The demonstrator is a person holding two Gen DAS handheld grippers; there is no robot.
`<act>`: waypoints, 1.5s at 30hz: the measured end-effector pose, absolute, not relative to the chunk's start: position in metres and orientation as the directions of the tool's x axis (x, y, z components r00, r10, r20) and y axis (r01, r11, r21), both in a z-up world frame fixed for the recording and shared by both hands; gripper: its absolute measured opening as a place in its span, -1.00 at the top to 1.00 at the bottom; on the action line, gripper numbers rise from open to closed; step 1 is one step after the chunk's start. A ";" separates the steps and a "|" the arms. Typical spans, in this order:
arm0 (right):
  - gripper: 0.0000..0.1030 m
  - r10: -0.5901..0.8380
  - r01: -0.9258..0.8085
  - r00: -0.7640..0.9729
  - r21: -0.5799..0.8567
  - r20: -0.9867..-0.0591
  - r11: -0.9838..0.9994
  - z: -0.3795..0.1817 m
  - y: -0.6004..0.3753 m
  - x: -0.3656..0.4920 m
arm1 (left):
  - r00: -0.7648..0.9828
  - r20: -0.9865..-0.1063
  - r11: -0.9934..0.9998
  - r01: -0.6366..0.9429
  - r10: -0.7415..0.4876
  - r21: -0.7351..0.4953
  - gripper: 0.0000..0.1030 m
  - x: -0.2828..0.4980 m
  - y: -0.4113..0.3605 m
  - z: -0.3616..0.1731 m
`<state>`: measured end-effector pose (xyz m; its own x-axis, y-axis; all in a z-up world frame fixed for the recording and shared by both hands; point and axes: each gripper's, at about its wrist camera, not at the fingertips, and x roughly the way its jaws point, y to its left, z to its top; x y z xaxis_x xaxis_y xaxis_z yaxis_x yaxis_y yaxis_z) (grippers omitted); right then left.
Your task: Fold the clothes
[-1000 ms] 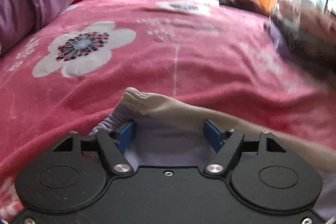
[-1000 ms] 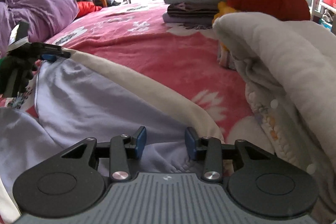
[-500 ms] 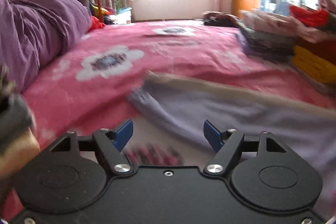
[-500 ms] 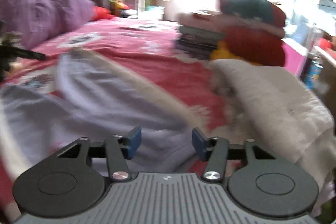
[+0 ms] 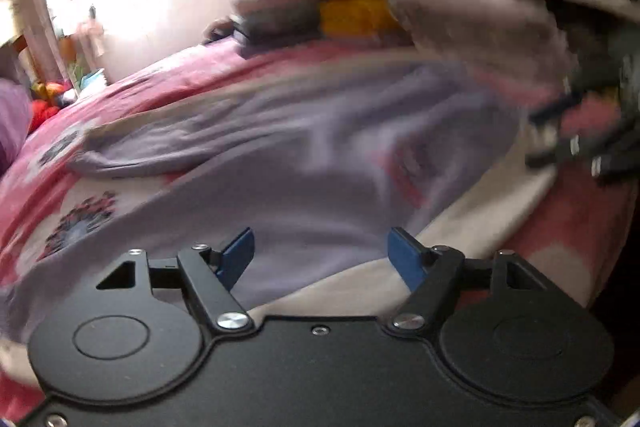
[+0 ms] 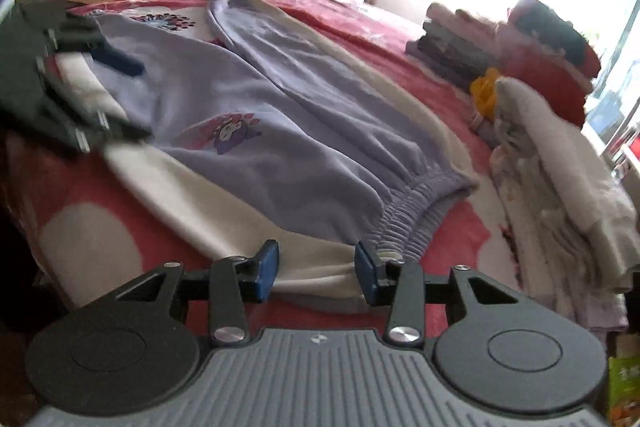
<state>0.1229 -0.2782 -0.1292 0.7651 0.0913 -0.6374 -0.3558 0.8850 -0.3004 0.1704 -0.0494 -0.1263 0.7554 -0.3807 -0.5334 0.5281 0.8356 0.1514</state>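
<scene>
The lilac trousers [image 6: 280, 99] lie spread on the pink bed [image 6: 80, 227], legs apart, waistband toward the right hand-held gripper [image 6: 316, 271], whose fingers are spread and empty; the left hand-held gripper [image 5: 320, 255] is likewise spread. A neat fold needs both grips taken at matching edges, with the cloth kept taut.

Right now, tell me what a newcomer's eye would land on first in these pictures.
The lilac pants with cream side stripes lie spread across the pink flowered bedspread, a small cartoon print near the middle. To the right rises a pile of folded clothes. The right tool stands open at the elastic cuff.
</scene>
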 end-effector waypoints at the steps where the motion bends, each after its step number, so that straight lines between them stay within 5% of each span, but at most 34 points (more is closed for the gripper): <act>1: 0.18 0.095 -0.331 0.789 -0.288 -0.607 0.899 -0.127 -0.279 0.118 | 0.782 -0.516 0.861 0.486 -0.349 0.154 -0.42 0.170 -0.036 -0.124; 4: 0.06 0.144 -0.296 0.850 -0.233 -0.507 0.926 -0.122 -0.280 0.111 | 0.852 -0.471 0.931 0.331 -0.227 0.151 -0.42 0.174 0.007 -0.121; 6: -0.09 0.142 -0.307 0.822 -0.220 -0.552 0.926 -0.134 -0.277 0.122 | 0.875 -0.467 0.969 0.208 -0.123 0.133 -0.42 0.185 0.037 -0.124; 9: -0.08 0.155 -0.301 0.788 -0.154 -0.596 0.941 -0.150 -0.286 0.129 | 0.788 -0.615 0.994 0.061 0.006 0.087 -0.50 0.217 0.086 -0.151; 11: -0.04 0.165 -0.296 0.790 -0.131 -0.591 0.946 -0.140 -0.292 0.126 | 0.818 -0.572 0.995 -0.006 -0.055 -0.104 -0.44 0.213 0.120 -0.141; 12: -0.04 0.165 -0.297 0.805 -0.146 -0.570 0.944 -0.137 -0.293 0.121 | 0.844 -0.534 0.995 -0.009 -0.045 -0.098 -0.44 0.207 0.127 -0.132; 16: -0.03 0.164 -0.323 0.855 -0.256 -0.492 0.911 -0.126 -0.293 0.100 | 0.871 -0.491 1.000 0.024 -0.012 0.019 -0.44 0.193 0.141 -0.125; 21: -0.03 0.093 -0.358 0.891 -0.561 -0.445 0.746 -0.120 -0.273 0.071 | 0.873 -0.486 0.978 0.084 0.019 0.189 -0.43 0.180 0.155 -0.127; 24: -0.03 0.039 -0.381 0.883 -0.667 -0.468 0.640 -0.129 -0.269 0.065 | 0.874 -0.484 0.951 0.119 0.036 0.285 -0.42 0.174 0.159 -0.131; 45: 0.05 0.073 -0.509 0.852 -0.790 -0.518 0.341 -0.166 -0.259 0.093 | 0.896 -0.437 0.740 0.246 0.073 0.626 -0.21 0.165 0.147 -0.162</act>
<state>0.0928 -0.2587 -0.1662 0.8524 0.0728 -0.5178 -0.5091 0.3414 -0.7901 0.1645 0.1466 -0.1617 0.8964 0.0727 -0.4373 0.2456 0.7397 0.6265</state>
